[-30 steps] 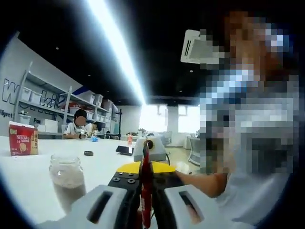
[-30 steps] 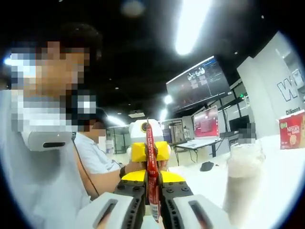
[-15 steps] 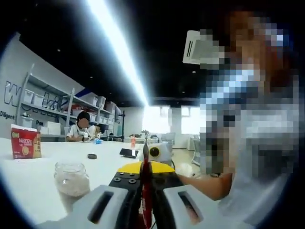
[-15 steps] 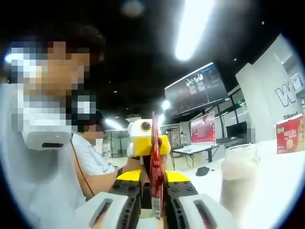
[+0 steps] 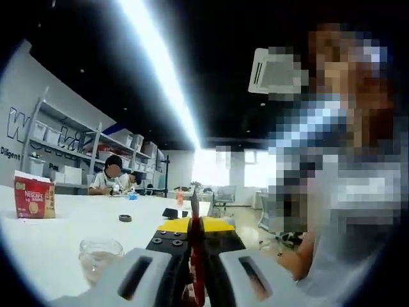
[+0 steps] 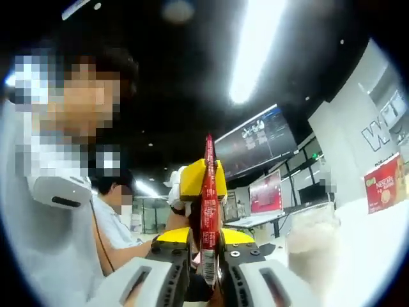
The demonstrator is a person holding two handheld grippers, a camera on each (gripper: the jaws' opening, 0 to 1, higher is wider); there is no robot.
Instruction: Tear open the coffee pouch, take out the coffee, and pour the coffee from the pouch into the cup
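Both grippers pinch one red coffee pouch above the white tabletop.

In the left gripper view, the left gripper (image 5: 194,256) has its jaws closed on the coffee pouch (image 5: 195,246), seen edge-on as a thin red strip. In the right gripper view, the right gripper (image 6: 206,259) is likewise clamped on the pouch (image 6: 208,204), which stands upright, with the other gripper's yellow body just behind it. The glass cup (image 5: 99,256) sits on the tabletop (image 5: 57,236) near its front edge, left of the left gripper; a red coffee box (image 5: 33,196) stands toward the far left edge. A small dark lid (image 5: 125,218) lies further back.
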